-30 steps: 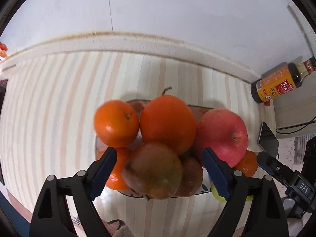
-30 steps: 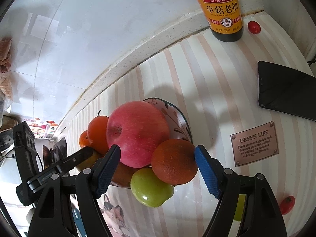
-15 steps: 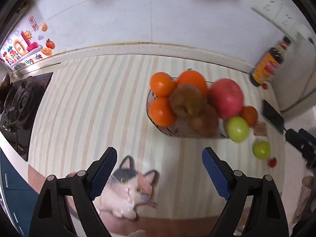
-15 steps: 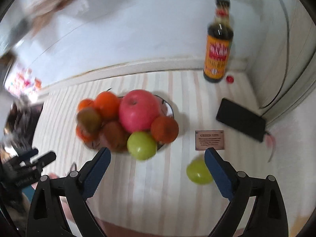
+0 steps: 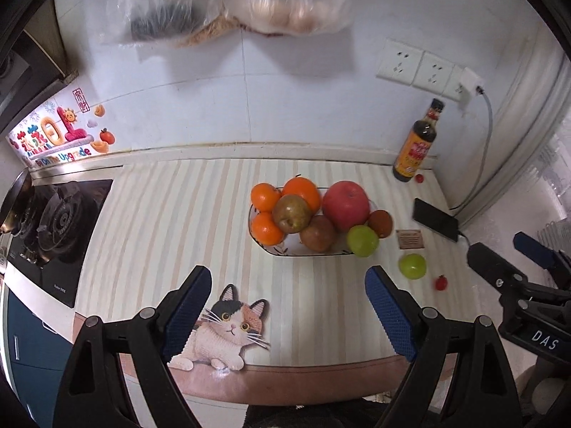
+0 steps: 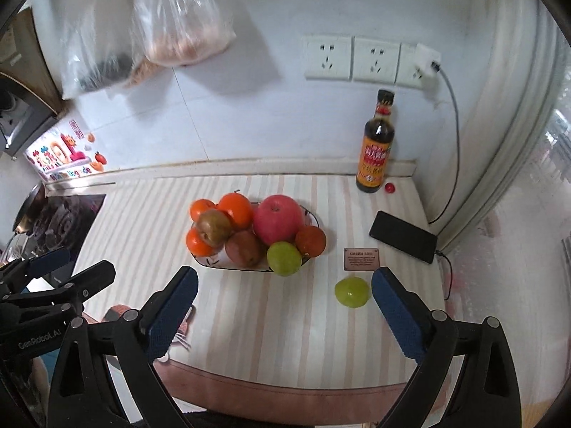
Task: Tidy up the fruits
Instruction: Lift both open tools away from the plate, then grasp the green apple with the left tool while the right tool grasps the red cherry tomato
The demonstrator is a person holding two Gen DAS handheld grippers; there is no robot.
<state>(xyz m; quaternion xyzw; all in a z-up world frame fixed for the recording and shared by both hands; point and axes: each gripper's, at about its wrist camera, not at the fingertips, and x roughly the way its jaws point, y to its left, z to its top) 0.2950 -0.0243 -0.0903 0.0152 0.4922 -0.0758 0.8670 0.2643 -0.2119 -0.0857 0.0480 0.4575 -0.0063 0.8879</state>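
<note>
A white patterned fruit bowl (image 5: 285,249) (image 6: 214,262) stands mid-counter, piled with oranges (image 5: 264,197), brownish pears (image 5: 292,213), a big red apple (image 5: 345,205) (image 6: 279,219) and a green apple (image 5: 362,240) (image 6: 283,258) at its front rim. A second green apple (image 5: 412,266) (image 6: 352,291) lies loose on the counter right of the bowl. A small red tomato (image 5: 441,283) lies near it. My left gripper (image 5: 287,306) and right gripper (image 6: 283,308) are both open and empty, held back above the counter's front edge.
A soy sauce bottle (image 6: 375,146) and a red cherry tomato (image 6: 389,187) stand at the back right. A black phone (image 6: 403,236) on a cable and a small brown plaque (image 6: 361,259) lie right of the bowl. A gas stove (image 5: 57,228) is at left. Bags (image 5: 228,3) hang on the wall.
Both grippers have pulled far back and up from the bowl to the counter's front edge. Both stayed open and empty. The fruit has not moved.
</note>
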